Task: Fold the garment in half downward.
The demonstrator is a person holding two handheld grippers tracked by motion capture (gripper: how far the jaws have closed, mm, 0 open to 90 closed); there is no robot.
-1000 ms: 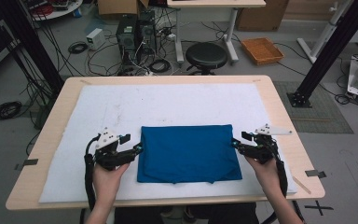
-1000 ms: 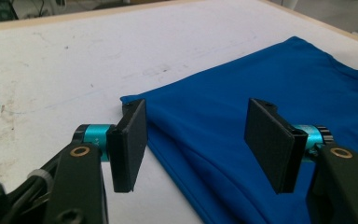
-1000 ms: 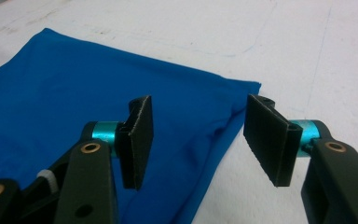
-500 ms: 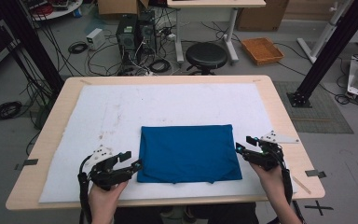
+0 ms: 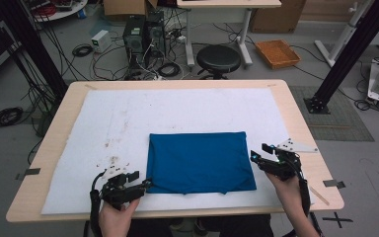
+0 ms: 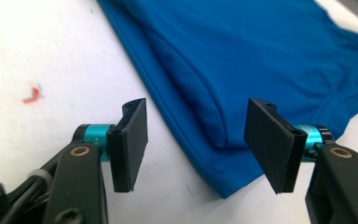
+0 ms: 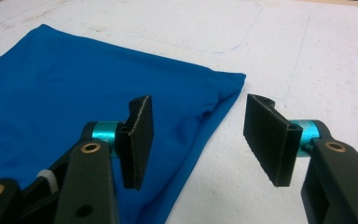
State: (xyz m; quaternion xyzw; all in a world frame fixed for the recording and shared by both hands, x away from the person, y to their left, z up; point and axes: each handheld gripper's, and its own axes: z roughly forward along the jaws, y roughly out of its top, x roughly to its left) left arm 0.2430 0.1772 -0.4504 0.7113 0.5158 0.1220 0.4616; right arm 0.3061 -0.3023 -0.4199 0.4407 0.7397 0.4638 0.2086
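A folded blue cloth (image 5: 200,160) lies flat on the white mat (image 5: 128,123) near the table's front. My left gripper (image 5: 140,181) stands open at the cloth's near left corner, and that hemmed corner (image 6: 214,172) lies between its jaws without being pressed. My right gripper (image 5: 257,154) is open beside the cloth's right edge. In the right gripper view that edge of the cloth (image 7: 205,126) runs between the two jaws, untouched. A hand holds each gripper from the table's front edge.
The mat covers most of the wooden table (image 5: 301,118) and carries brown stains (image 5: 111,160) left of the cloth. A small orange mark (image 6: 31,94) sits on the mat near the left gripper. A stool (image 5: 218,58), computers and cables stand on the floor beyond the table.
My left gripper has moved toward the table's front edge and lower, from the cloth's left side to its near left corner. The right gripper has shifted slightly toward the front. The cloth lies as before.
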